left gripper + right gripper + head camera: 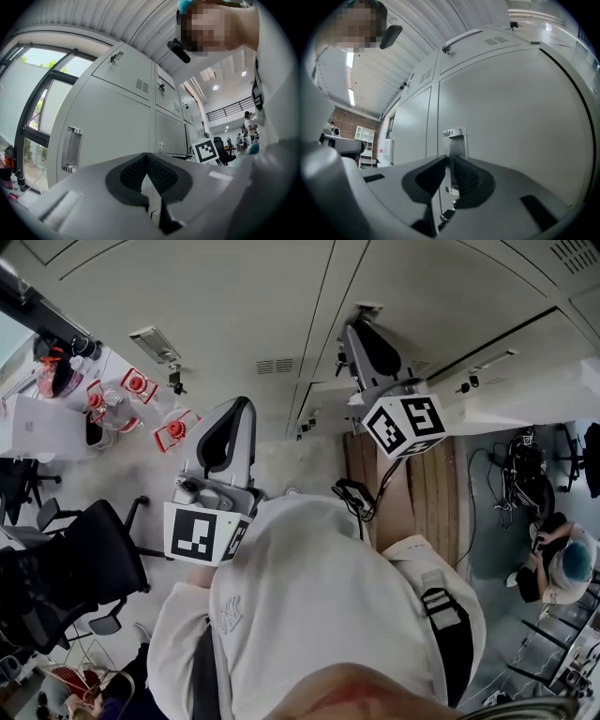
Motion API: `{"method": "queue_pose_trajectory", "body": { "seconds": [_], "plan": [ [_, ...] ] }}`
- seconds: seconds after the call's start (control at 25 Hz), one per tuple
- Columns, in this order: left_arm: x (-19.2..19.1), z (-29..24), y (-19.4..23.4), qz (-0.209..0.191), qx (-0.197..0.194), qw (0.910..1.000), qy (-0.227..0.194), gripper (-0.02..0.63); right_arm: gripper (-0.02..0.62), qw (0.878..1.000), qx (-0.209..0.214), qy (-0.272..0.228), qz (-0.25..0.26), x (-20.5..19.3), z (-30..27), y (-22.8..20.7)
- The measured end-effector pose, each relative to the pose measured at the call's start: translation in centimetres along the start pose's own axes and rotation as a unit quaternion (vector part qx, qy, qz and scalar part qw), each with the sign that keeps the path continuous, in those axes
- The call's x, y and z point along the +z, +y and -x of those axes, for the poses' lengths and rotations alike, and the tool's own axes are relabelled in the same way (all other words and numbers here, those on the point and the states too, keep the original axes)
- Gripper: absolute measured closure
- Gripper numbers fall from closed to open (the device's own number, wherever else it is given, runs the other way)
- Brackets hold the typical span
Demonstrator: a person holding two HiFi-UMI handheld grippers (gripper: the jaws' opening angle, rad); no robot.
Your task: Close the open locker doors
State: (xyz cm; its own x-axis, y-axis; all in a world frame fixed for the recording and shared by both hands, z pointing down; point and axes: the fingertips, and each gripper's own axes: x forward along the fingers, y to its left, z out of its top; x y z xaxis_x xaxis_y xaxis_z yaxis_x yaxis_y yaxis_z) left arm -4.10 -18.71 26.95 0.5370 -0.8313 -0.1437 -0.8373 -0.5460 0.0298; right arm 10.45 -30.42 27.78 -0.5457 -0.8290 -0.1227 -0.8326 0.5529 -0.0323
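A bank of grey lockers [234, 306] fills the top of the head view. At the right, one locker door [525, 395] stands swung out from the row. My left gripper [239, 407] is held up near the locker fronts, jaws shut and empty. In the left gripper view its pads [146, 161] meet before a closed door with a recessed handle [72, 149]. My right gripper [354, 332] is higher and to the right, close against the lockers. Its jaws [449, 164] are shut with nothing held, and a door handle [454, 135] shows just behind them.
A black office chair [84, 568] stands at the left, beside a white table [37, 427] with red-and-white items [139, 385]. Cables [356, 498] lie by a wooden floor strip [431, 493]. A person [558, 568] sits at the lower right.
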Motion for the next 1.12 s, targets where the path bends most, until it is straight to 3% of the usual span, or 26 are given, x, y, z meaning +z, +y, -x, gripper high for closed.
{"method": "queue_pose_trajectory", "body": {
  "seconds": [0.32,0.6,0.76,1.0,1.12],
  "plan": [
    [0.2,1.1,-0.3,0.004,-0.004,1.0,-0.002,0.621,0.555,0.999,-0.035,-0.002,0.019,1.5,1.4,0.6],
    [0.4,3.8,0.3,0.008,0.0,1.0,0.0,0.621,0.574,0.999,-0.008,-0.042,0.011,4.8,6.7,6.4],
    [0.1,5.7,0.7,0.011,-0.001,0.9999,0.005,0.621,0.58,1.0,-0.005,-0.017,0.014,2.2,8.9,10.2],
    [-1.7,8.6,1.9,0.005,0.006,0.9997,0.023,0.621,0.58,0.998,-0.004,0.05,-0.031,-4.5,10.3,14.9],
    [-3.0,9.8,2.7,-0.001,0.011,0.9992,0.039,0.621,0.581,0.997,0.004,0.061,-0.038,-6.0,10.1,16.9]
  ]
}}
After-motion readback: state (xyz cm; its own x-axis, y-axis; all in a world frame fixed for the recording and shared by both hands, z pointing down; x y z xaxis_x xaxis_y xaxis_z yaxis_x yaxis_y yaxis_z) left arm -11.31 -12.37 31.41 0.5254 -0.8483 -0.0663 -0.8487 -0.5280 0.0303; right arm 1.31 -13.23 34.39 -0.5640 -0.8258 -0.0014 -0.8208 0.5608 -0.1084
